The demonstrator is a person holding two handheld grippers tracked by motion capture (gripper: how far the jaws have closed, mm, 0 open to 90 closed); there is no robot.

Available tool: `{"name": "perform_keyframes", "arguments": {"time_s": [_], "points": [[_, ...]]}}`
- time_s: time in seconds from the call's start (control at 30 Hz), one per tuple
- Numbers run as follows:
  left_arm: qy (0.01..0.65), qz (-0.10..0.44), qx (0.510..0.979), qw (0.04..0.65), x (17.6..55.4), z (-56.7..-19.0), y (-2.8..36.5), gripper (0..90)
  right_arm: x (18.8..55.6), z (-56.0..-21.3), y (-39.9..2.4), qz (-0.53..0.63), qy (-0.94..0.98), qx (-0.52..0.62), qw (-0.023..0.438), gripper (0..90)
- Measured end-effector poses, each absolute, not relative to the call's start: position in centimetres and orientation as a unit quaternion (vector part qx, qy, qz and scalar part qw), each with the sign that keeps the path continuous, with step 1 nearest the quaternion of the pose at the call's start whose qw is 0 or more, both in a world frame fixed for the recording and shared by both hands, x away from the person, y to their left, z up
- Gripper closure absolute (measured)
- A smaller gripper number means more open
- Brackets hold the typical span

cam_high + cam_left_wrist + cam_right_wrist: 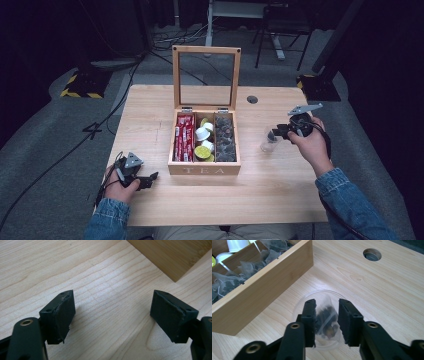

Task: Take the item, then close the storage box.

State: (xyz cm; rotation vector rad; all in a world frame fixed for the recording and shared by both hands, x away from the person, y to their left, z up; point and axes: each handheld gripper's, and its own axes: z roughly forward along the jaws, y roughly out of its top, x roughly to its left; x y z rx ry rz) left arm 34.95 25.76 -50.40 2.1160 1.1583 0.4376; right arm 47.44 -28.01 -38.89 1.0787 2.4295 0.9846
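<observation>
An open wooden tea box (204, 170) stands mid-table, with red packets, white and yellow capsules and dark mesh tea bags in its three compartments. To its right stands a clear plastic cup (268, 142). My right gripper (274, 134) hovers over the cup (299, 305). Its jaws (327, 302) are slightly apart, with a mesh tea bag (327, 320) of dark leaves loose between them, hanging into the cup. My left gripper (150, 179) rests on the table at the box's front left corner (172, 255), open (112, 300) and empty.
The box's glass lid (206, 75) stands upright at the back. A round cable hole (252, 99) is in the table behind the cup. Bare wood lies in front of the box and to both sides. The box wall (262, 292) is close to the cup.
</observation>
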Motion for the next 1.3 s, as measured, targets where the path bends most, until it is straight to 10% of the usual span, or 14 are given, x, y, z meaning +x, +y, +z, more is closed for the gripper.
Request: {"name": "perform_keyframes", "arguments": {"time_s": [0.6,1.3], "points": [[0.443,0.167,0.814,0.338,35.3,-50.4,25.7,19.3,46.8,-38.2,-28.6,0.418,0.81,0.379,0.158,33.1],[0.441,0.166,0.815,0.336,35.8,-50.4,25.5,19.0,47.7,-35.4,-26.7,0.478,0.788,0.347,0.174,29.9]]}}
